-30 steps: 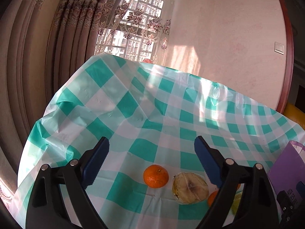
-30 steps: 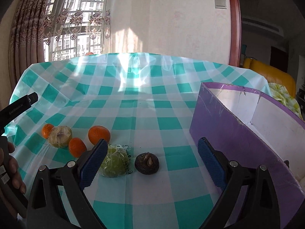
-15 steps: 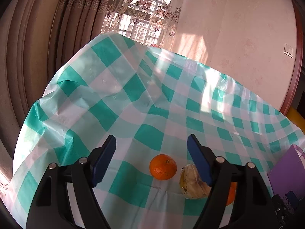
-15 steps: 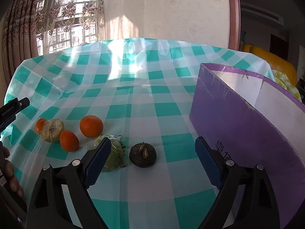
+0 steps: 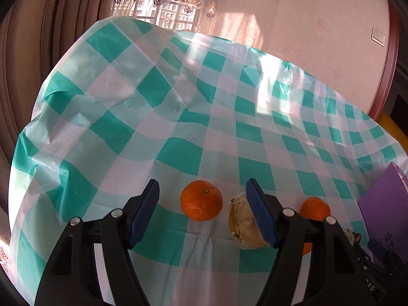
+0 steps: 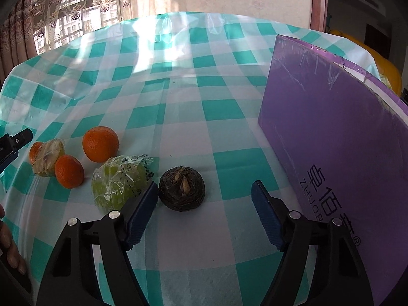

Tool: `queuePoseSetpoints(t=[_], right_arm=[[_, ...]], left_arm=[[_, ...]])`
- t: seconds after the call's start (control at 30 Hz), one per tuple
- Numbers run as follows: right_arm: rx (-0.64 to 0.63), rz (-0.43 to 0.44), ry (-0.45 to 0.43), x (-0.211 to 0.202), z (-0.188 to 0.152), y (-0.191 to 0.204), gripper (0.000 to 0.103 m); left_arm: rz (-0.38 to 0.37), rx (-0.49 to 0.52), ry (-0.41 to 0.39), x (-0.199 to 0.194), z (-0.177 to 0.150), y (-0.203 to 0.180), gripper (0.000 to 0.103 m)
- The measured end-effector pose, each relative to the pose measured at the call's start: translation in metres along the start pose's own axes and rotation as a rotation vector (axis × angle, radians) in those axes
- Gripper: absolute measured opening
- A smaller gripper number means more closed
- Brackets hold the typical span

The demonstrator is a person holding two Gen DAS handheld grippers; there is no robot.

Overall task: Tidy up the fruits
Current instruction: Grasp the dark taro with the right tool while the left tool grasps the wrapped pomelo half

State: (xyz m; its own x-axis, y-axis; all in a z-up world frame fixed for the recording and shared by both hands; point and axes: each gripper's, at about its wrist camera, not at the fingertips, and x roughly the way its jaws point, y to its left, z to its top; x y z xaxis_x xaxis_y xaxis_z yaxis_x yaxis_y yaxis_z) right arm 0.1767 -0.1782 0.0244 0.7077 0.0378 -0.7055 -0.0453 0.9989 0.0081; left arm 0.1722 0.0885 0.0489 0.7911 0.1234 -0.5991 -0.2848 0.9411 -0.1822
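My left gripper (image 5: 202,191) is open, with an orange (image 5: 201,200) lying on the cloth between its fingers, untouched. A pale wrapped fruit (image 5: 243,225) sits by the right finger, and another orange (image 5: 315,208) lies beyond it. My right gripper (image 6: 204,191) is open around a dark brown round fruit (image 6: 181,188). In the right wrist view a wrapped green fruit (image 6: 118,181) lies by the left finger, with oranges (image 6: 100,144) (image 6: 69,171) and the pale wrapped fruit (image 6: 48,156) further left. A purple box (image 6: 339,137) stands at the right.
The table carries a wrinkled green-and-white checked cloth (image 5: 178,107) that hangs over its edges. Curtains and a window (image 5: 165,2) are behind it. The purple box's corner also shows in the left wrist view (image 5: 382,199). The other gripper's tip (image 6: 15,142) shows at the far left.
Both grippers have moved forward and lower toward the fruits. The orange now lies between my left fingers, and the dark fruit lies between my right fingers.
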Motion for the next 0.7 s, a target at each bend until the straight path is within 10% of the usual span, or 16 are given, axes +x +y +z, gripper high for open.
queuePoseSetpoints(t=[0.7], right_arm=[[-0.028, 0.013, 0.044, 0.009, 0.003, 0.006, 0.055]], left_arm=[[0.023, 0.275, 0.129, 0.016, -0.02, -0.053, 0.08]])
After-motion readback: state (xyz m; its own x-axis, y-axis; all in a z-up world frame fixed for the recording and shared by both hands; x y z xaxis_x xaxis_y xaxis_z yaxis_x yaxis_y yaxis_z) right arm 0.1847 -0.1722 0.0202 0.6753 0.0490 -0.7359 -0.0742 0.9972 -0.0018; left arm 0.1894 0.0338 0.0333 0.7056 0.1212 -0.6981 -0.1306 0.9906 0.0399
